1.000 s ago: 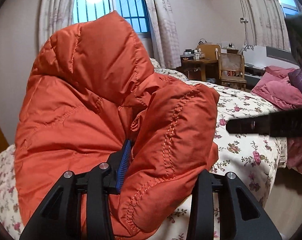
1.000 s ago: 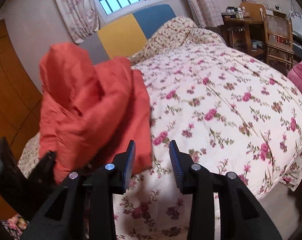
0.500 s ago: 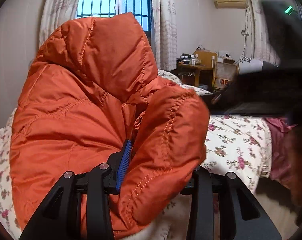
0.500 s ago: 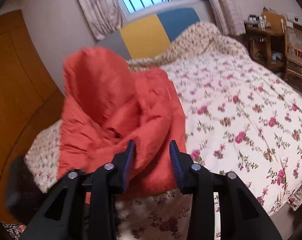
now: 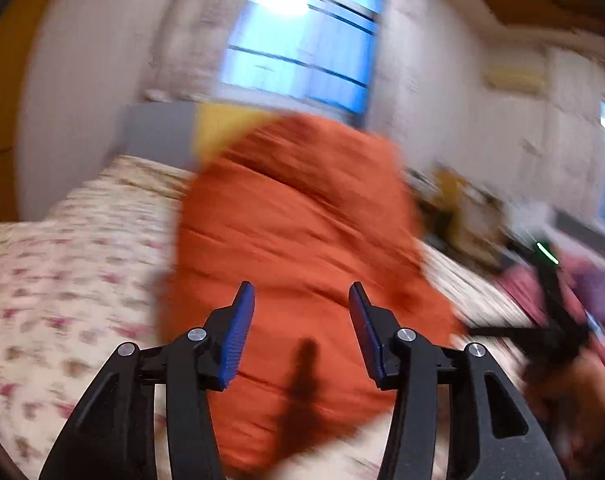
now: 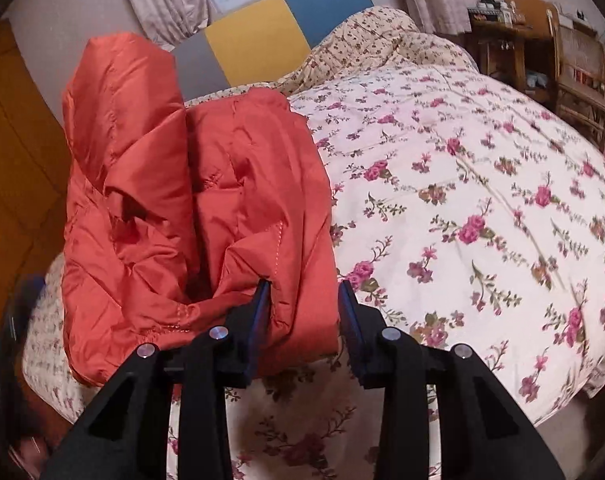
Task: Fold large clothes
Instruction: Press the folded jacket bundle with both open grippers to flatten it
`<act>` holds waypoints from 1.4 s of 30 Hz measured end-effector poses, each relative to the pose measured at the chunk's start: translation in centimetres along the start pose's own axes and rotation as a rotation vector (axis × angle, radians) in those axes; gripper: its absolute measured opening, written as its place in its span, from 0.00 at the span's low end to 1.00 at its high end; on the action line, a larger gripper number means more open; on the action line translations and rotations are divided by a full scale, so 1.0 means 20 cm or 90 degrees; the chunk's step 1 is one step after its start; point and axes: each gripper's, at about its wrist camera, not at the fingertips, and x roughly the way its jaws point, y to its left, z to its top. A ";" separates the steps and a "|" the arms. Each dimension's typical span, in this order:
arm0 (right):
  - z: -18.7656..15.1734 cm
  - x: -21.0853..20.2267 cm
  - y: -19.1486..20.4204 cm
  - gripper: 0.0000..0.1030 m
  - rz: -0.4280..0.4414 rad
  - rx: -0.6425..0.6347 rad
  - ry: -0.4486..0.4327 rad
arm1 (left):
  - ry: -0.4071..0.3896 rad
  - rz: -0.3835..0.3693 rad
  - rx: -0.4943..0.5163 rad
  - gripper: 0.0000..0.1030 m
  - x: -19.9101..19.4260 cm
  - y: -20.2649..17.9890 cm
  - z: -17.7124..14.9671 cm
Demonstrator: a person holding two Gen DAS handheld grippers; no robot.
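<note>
An orange quilted puffer jacket [image 6: 190, 208] lies bunched on the left part of the floral bed, its hood standing up toward the headboard. In the blurred left wrist view the jacket [image 5: 298, 248] sits just beyond my left gripper [image 5: 301, 304], which is open and empty, with the jaws well apart. My right gripper [image 6: 304, 300] is open with its jaws either side of the jacket's near right edge; I cannot tell if they touch the fabric. The right gripper also shows as a dark blurred shape in the left wrist view [image 5: 550, 312].
The bed's floral quilt [image 6: 482, 200] spreads to the right. A grey, yellow and blue headboard [image 6: 270, 28] stands behind it. A wooden desk and chair [image 6: 574, 56] stand at far right. Pink and purple clothes [image 5: 598, 292] lie at the right. An orange wardrobe [image 6: 10, 176] is left.
My left gripper has let go of the jacket, opened and pulled back fast, blurring its view. The jacket has dropped onto the bed. My right gripper has moved up to the jacket's near edge.
</note>
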 end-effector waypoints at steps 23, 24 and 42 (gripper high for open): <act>0.43 -0.22 0.34 0.33 0.019 -0.128 -0.153 | 0.140 0.049 -0.057 0.44 0.56 0.00 0.26; 0.46 -0.20 0.35 0.33 0.020 -0.127 -0.149 | 0.149 0.051 -0.049 0.44 0.57 -0.02 0.27; 0.76 0.15 0.35 0.33 0.014 -0.121 -0.115 | 0.218 0.067 0.065 0.44 0.80 -0.30 0.28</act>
